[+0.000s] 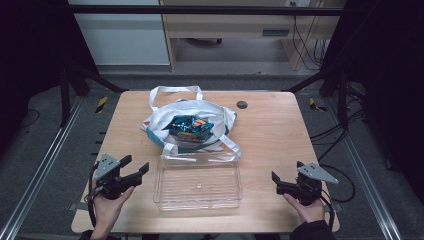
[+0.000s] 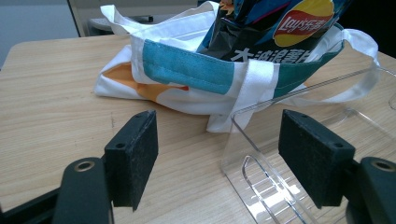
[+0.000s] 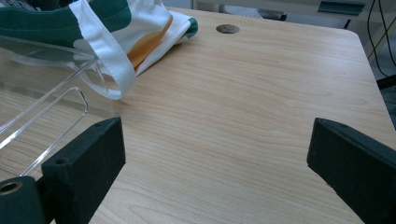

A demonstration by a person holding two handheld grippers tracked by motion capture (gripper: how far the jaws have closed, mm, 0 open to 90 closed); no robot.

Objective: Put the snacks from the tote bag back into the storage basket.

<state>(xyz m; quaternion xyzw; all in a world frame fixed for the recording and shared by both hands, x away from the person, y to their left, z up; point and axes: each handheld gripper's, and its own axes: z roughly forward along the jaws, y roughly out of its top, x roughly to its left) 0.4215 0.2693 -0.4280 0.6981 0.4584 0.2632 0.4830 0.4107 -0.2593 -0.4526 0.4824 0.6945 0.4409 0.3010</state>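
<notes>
Two spread tongs, left [image 1: 135, 167] and right [image 1: 286, 181], flank one clear tray [image 1: 197, 182], one tote bag [image 1: 192, 125].

Table: you work at a wooden table [image 1: 270, 135] with a small dark round cap [image 1: 242, 104] set in its far side.
Tote bag: a white cloth tote bag [image 1: 197, 112] with teal trim lies at the table's middle, mouth open upward, one handle looped toward the far edge.
Snack packet: a blue chip bag [image 1: 190, 126] sits inside the tote's opening.
Clear tray: an empty transparent plastic tray [image 1: 198, 182] stands just in front of the tote, a tote strap draped over its far rim.
Left gripper: your left gripper [image 1: 135, 166] sits left of the tray, jaws apart, holding nothing.
Right gripper: your right gripper [image 1: 285, 177] sits well right of the tray, jaws spread, holding nothing.
</notes>
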